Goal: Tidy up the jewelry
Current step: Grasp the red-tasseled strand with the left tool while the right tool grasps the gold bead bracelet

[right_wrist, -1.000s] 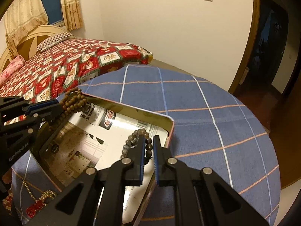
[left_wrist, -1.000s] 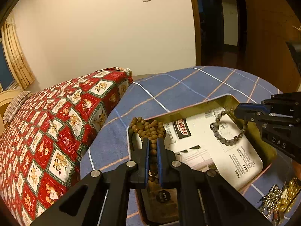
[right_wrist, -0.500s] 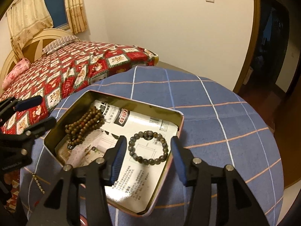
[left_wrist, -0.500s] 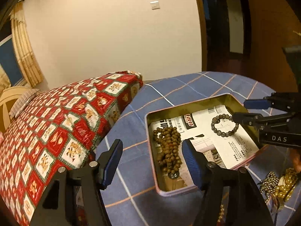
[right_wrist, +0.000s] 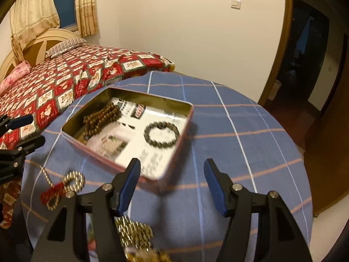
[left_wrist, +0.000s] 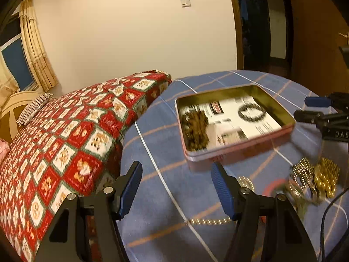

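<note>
Left wrist view
- Left gripper [left_wrist: 176, 187]: released, jaws spread wide, nothing between them; held above the blue plaid tablecloth [left_wrist: 157, 152].
- Tin box [left_wrist: 240, 150]: ahead of the left gripper and slightly right, lid off, paper-lined.
- Brown bead necklace [left_wrist: 195, 128]: heaped at the tin's left end.
- Dark bead bracelet [left_wrist: 252, 113]: flat on the paper, toward the tin's right end, apart from the necklace.
- Loose gold jewelry [left_wrist: 314, 179]: on the cloth right of the left gripper, outside the tin; blurred.
- Gold chain [left_wrist: 209, 221]: on the cloth, near the right finger.

Right wrist view
- Right gripper [right_wrist: 172, 182]: released, jaws wide apart, empty.
- Tin box [right_wrist: 174, 161]: just ahead, near corner between the fingertips.
- Dark bead bracelet [right_wrist: 161, 135]: ahead of the left fingertip.
- Brown bead necklace [right_wrist: 101, 118]: far left corner of the tin.
- Red-and-gold piece [right_wrist: 62, 188]: on the cloth, left of the gripper.
- Bed [right_wrist: 65, 76]: behind the table.
</note>
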`<state>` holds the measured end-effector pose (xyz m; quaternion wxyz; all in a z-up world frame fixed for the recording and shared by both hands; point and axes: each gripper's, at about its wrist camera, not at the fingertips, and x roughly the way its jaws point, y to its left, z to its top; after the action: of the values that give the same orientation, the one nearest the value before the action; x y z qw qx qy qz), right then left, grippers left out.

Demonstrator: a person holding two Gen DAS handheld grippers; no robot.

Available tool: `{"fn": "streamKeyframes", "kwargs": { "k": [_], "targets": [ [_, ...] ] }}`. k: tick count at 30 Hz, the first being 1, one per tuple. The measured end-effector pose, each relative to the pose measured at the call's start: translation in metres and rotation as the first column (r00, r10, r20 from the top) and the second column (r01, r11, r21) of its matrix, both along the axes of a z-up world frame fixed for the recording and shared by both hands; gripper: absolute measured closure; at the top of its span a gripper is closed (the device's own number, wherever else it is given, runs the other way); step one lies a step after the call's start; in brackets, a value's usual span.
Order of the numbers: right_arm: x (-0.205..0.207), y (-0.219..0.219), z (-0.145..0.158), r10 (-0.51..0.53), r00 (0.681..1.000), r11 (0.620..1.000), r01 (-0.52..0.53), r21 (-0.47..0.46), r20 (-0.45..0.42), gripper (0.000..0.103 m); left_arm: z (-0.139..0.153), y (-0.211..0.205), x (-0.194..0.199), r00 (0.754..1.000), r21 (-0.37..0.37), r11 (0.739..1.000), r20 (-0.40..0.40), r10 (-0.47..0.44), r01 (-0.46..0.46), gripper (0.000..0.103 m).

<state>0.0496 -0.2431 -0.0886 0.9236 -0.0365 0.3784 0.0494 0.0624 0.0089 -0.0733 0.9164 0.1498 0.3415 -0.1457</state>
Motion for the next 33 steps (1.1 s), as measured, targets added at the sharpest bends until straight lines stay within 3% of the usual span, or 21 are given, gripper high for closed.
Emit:
{"fn": "streamKeyframes", "kwargs": {
  "k": [10, 16, 26, 28, 30, 33],
  "targets": [
    [-0.06, -0.017, -0.008, -0.066, 0.998, 0.998, 0.065, -0.021, -0.002, 0.034, -0.009, -0.022, -0.039, 0.996, 0.028, 0.996, -0.016, -0.086, 0.086, 0.037],
    [-0.087, -0.021, -0.028, -0.078, 0.995, 0.997, 0.077, -0.013, -0.055, 0.034, -0.022, -0.02, -0.054, 0.994, 0.046, 0.994, -0.04, -0.098, 0.1, 0.037],
    [-0.094, -0.021, -0.047, -0.046, 0.993, 0.998, 0.049, 0.026, -0.105, 0.035, -0.036, -0.024, -0.056, 0.994, 0.026, 0.996, -0.059, -0.087, 0.089, 0.037],
    [-0.094, -0.023, -0.049, -0.042, 0.994, 0.998, 0.047, 0.044, -0.104, 0.038, -0.039, -0.025, -0.054, 0.994, 0.024, 0.996, -0.064, -0.084, 0.086, 0.037],
    [-0.095, -0.023, -0.05, -0.029, 0.994, 0.998, 0.036, 0.057, -0.109, 0.052, -0.041, -0.025, -0.054, 0.993, 0.017, 0.996, -0.069, -0.092, 0.093, 0.037],
    [-0.097, -0.02, -0.051, -0.013, 0.993, 0.998, 0.02, 0.056, -0.115, 0.064, -0.042, -0.025, -0.054, 0.992, 0.0, 0.995, -0.079, -0.101, 0.102, 0.039]
  ]
}}
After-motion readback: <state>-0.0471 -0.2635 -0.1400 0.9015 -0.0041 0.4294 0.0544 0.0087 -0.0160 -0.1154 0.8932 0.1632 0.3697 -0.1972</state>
